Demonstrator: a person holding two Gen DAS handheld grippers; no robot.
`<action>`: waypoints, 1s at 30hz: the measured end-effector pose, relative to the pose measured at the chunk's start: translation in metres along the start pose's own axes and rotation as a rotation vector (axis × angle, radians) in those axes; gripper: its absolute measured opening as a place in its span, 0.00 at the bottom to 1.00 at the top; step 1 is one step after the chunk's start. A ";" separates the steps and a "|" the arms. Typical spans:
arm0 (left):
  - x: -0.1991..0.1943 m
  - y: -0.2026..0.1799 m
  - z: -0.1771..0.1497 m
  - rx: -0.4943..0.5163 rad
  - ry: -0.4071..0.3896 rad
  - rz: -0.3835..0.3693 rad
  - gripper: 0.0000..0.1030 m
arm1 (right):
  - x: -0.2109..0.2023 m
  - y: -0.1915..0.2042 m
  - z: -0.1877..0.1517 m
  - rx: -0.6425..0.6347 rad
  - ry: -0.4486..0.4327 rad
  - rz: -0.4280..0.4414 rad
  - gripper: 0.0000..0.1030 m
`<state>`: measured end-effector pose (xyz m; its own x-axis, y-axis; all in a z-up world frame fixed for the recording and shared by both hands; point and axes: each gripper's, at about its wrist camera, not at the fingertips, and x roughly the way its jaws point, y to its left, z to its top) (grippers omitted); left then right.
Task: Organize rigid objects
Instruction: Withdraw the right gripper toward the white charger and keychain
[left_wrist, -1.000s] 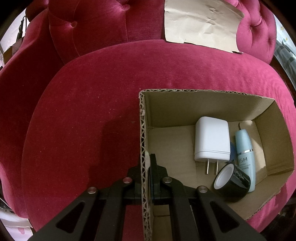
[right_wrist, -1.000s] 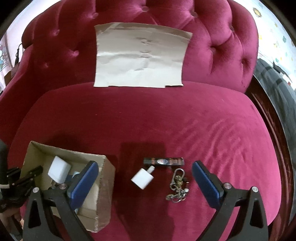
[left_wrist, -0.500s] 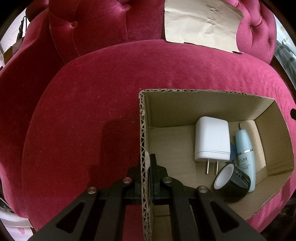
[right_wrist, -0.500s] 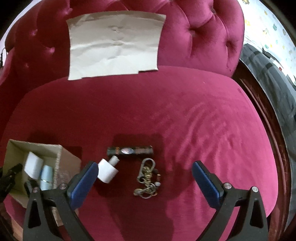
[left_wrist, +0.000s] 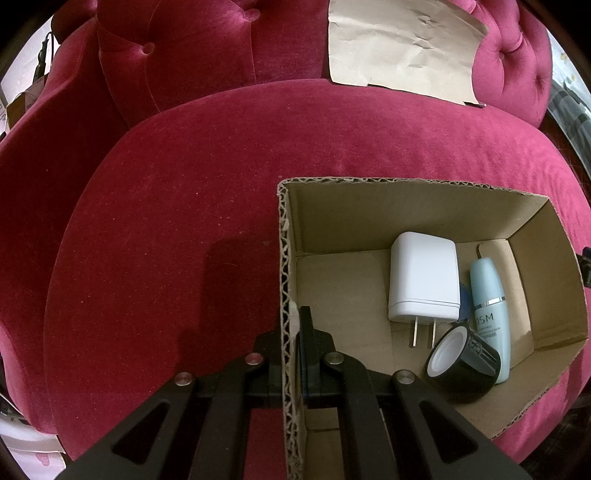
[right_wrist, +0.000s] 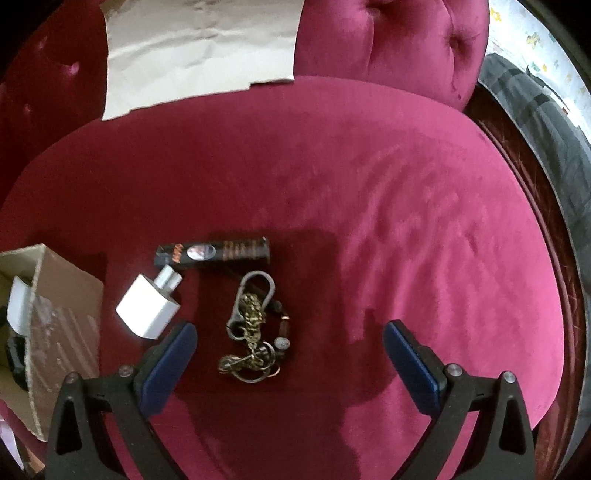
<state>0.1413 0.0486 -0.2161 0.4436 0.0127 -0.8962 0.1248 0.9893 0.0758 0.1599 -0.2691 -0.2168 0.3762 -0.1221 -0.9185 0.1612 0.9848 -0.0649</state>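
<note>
A cardboard box (left_wrist: 406, 206) sits on a red velvet seat. My left gripper (left_wrist: 291, 325) is shut on the box's left wall. Inside lie a white charger (left_wrist: 423, 280), a pale blue bottle (left_wrist: 489, 306) and a black tape roll (left_wrist: 461, 369). In the right wrist view my right gripper (right_wrist: 290, 332) stands open over the seat. A keychain with a carabiner (right_wrist: 255, 325) lies between its blue pads (right_wrist: 168, 363). A small white plug adapter (right_wrist: 149, 308) lies just left of it, and a dark slim box (right_wrist: 214, 253) lies beyond. The cardboard box (right_wrist: 59, 314) is at the left edge.
A sheet of brown paper (right_wrist: 199, 48) leans on the tufted backrest (right_wrist: 388, 40). The seat cushion (right_wrist: 424, 221) extends bare to the right, ending at a dark wooden rim. Grey fabric (right_wrist: 535, 110) lies beyond the chair on the right.
My right gripper has come down and to the right over the seat, so the keychain now lies between its open pads and the box has slid to the left edge. The left gripper has not moved.
</note>
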 end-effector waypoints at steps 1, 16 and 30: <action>0.000 0.001 0.000 0.000 0.000 0.000 0.04 | 0.003 0.000 -0.001 0.001 0.005 -0.001 1.00; 0.000 0.000 0.000 0.000 0.000 0.000 0.04 | 0.023 0.000 -0.013 0.008 0.027 0.056 1.00; 0.000 -0.001 0.000 -0.001 0.000 0.002 0.04 | 0.028 -0.007 -0.012 0.029 0.016 0.063 1.00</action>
<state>0.1412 0.0479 -0.2167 0.4437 0.0147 -0.8960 0.1231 0.9894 0.0772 0.1578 -0.2778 -0.2464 0.3720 -0.0575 -0.9265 0.1641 0.9864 0.0047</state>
